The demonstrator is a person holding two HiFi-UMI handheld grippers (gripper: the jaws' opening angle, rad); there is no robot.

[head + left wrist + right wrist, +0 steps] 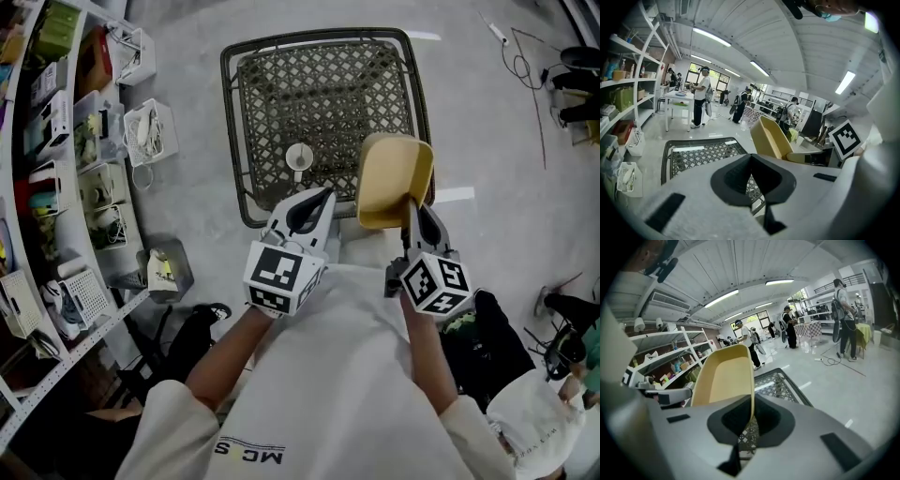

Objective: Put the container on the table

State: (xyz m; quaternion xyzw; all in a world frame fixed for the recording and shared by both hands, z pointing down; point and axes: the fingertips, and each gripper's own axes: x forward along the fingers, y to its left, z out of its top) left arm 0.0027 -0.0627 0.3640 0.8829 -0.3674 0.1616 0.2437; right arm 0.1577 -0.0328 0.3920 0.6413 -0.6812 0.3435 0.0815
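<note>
A yellow container hangs tilted over the near right corner of a dark lattice-topped table. My right gripper is shut on the container's near wall. In the right gripper view the container stands up from the jaws, with its thin wall pinched between them. My left gripper hovers at the table's near edge, shut, with nothing in it. In the left gripper view the container shows to the right and the table lies ahead.
A small white round thing shows at the table's middle. Shelves packed with boxes line the left side, with wire baskets on the floor beside them. A cable trails at the far right. People stand around a white table far off.
</note>
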